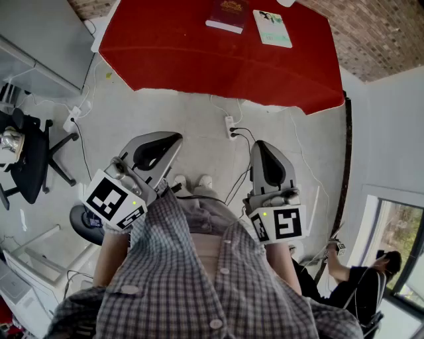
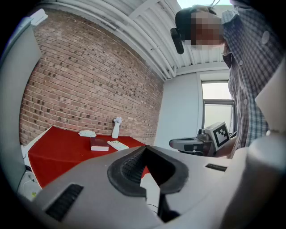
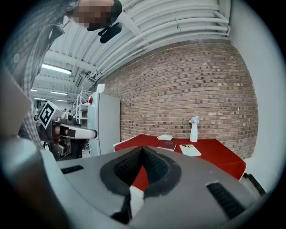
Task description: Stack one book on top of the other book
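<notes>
Where the person stands: on the pale concrete floor, well back from the surface; checked shirt and the toes of two light shoes show at the bottom of the head view.
Surface: table under a red cloth, set against a brown brick wall.
Book 1: dark red hardcover book, lying flat at the far edge of the surface.
Book 2: thin pale green-and-white book, flat, just beside book 1 on its right in the head view, with a narrow strip of red cloth between them. Not stacked.
Other items on surface: white spray bottle, upright, behind the books near the wall; small crumpled white cloth to the left of the books.
Left tongs: clenched, tips meeting, nothing between them; held roughly level in front of the body, well apart from both books.
Right tongs: clenched, tips meeting, nothing held; alongside the left pair, also far from the books.
Floor: white power strip with black cables between the person and the surface.
Periphery: black office chair at left; a second person in dark clothing at lower right by the window.
</notes>
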Demonstrator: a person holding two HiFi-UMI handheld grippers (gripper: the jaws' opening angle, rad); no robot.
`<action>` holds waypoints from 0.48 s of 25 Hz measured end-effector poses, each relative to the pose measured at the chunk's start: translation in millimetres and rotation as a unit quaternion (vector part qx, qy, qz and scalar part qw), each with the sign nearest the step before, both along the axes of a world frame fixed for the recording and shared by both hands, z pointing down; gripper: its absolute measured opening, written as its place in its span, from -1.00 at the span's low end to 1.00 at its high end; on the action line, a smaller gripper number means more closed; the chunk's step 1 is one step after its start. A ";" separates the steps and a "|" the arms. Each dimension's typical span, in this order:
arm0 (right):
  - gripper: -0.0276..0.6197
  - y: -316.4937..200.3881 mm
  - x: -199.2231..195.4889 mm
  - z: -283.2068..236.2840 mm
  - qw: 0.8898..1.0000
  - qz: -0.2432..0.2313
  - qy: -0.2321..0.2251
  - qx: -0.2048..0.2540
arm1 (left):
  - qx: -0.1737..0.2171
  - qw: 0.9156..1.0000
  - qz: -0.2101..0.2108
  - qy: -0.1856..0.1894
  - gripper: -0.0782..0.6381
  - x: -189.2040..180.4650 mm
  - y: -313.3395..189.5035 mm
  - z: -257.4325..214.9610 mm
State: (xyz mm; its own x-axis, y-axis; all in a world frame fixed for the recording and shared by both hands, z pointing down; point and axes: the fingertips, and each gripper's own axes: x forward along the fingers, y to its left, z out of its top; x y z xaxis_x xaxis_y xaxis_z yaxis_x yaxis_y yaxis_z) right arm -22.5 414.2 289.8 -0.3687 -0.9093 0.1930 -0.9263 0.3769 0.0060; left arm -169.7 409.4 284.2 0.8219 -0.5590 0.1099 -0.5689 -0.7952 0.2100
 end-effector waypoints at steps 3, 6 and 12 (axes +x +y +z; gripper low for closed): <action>-0.90 0.4 0.5 -0.3 1.000 0.002 0.000 0.001 | 0.001 1.000 0.001 0.002 -0.76 -0.6 -0.5 -0.2; -0.90 0.2 0.4 -0.7 1.000 0.003 0.001 0.002 | 0.002 1.000 0.001 0.004 -0.76 -1.7 -0.9 -0.7; -0.90 -1.0 -5.2 -1.4 1.000 0.003 0.003 0.001 | 0.002 1.000 -0.002 0.007 -0.76 -7.8 -2.2 -1.3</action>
